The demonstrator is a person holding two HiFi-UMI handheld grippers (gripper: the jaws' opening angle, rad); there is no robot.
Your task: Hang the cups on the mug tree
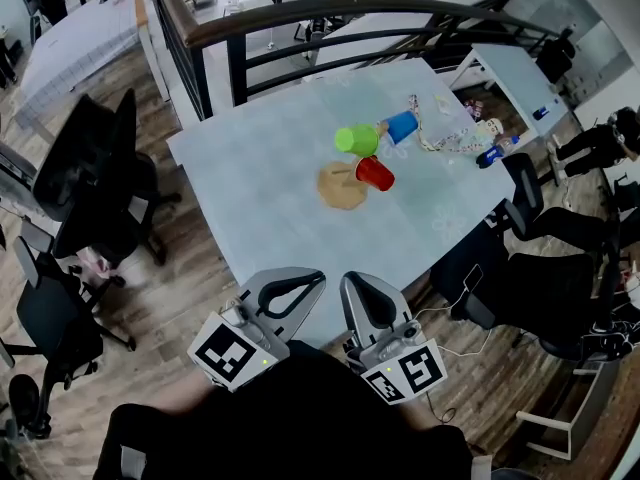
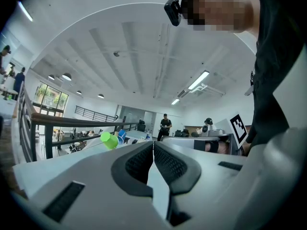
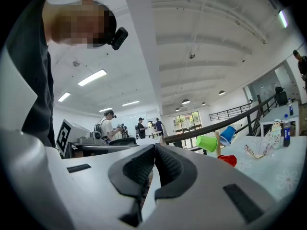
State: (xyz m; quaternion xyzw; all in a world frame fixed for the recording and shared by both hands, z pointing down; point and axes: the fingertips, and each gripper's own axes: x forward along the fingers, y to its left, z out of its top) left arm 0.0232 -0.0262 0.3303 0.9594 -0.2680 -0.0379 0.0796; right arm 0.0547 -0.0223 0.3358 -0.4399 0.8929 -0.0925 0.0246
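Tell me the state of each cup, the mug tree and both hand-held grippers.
Mug tree: upright, bearing three cups.
Green cup: hung on the tree, tilted.
Blue cup: hung on the tree.
Red cup: hung lower on the tree.
Left hand-held gripper: shut, empty.
Right hand-held gripper: shut, empty.

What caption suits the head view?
Green cup, blue cup, red cup on mug tree; left claw, right claw shut.

The right gripper [image 3: 155, 148] has jaws pressed together; rightward, the mug tree [image 3: 216, 150] bears green cup [image 3: 207, 143], blue cup [image 3: 227, 135], red cup [image 3: 227, 160].
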